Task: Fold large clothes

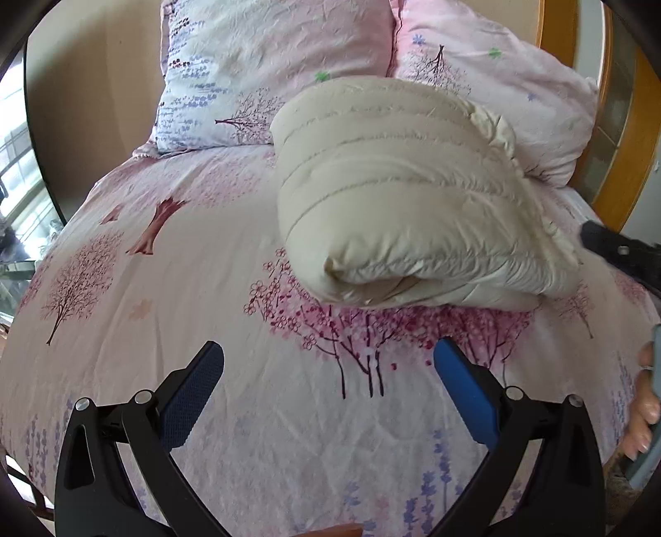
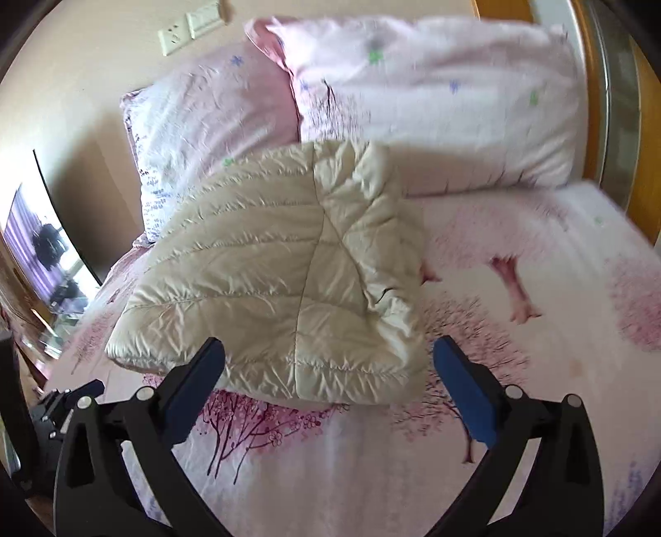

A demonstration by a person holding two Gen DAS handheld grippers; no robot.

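Cream jacket [image 1: 396, 198] lies folded into compact bundle on bed [image 1: 165, 289]; your left tongs [image 1: 328, 388] and right tongs [image 2: 328, 384] gape wide, empty. Folding looks done.

A home bedroom is showing here: a pink cotton bedsheet printed with blossom trees [image 1: 173, 289] is covering the bed, two matching floral pillows [image 2: 433, 107] are leaning at twelve o'clock, and white wall sockets [image 2: 194, 24] are sitting on the beige wall at eleven o'clock.
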